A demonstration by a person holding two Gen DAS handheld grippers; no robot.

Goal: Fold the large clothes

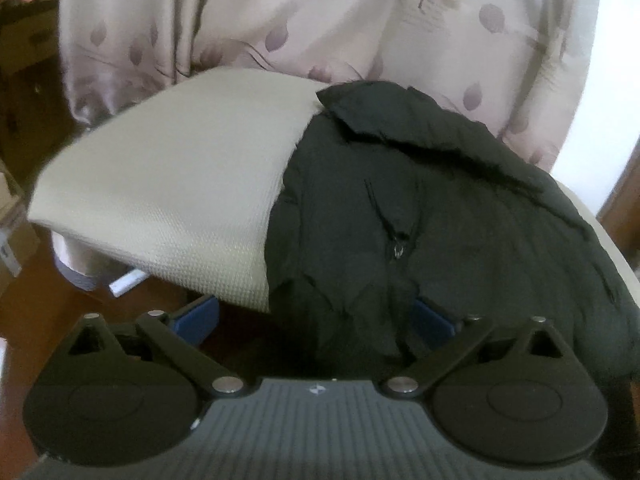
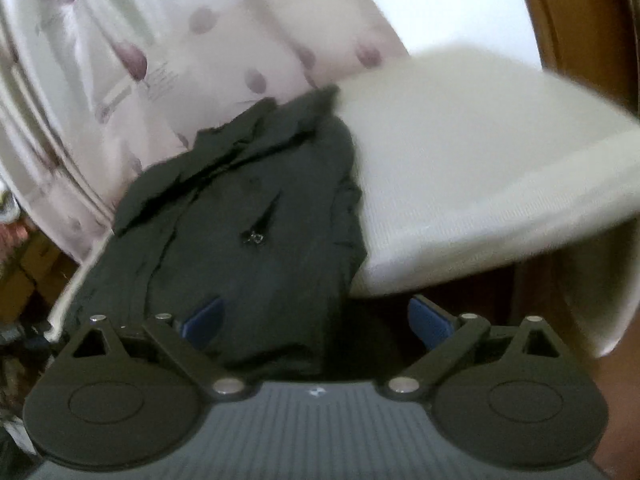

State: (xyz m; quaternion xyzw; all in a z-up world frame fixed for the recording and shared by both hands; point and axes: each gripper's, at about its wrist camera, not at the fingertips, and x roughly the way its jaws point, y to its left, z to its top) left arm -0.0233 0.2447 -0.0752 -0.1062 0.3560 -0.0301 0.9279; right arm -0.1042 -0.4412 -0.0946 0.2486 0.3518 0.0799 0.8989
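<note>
On my left wrist view, the left gripper (image 1: 316, 320) sits low at the near edge of the padded surface (image 1: 160, 184), its blue-padded fingers (image 1: 196, 318) spread wide with nothing clamped between them. The black jacket (image 1: 440, 220) lies ahead and to the right of it, draped over the right part of that cream surface, its hem hanging down in front of the right finger. A floral curtain (image 1: 280, 20) hangs behind.

On my right wrist view, the right gripper (image 2: 316, 320) is likewise wide apart and holds nothing. Here the jacket (image 2: 248, 208) lies ahead and to the left, its near edge drooping over the left finger (image 2: 202, 318), while bare cream padding (image 2: 480, 160) stretches off right.
</note>
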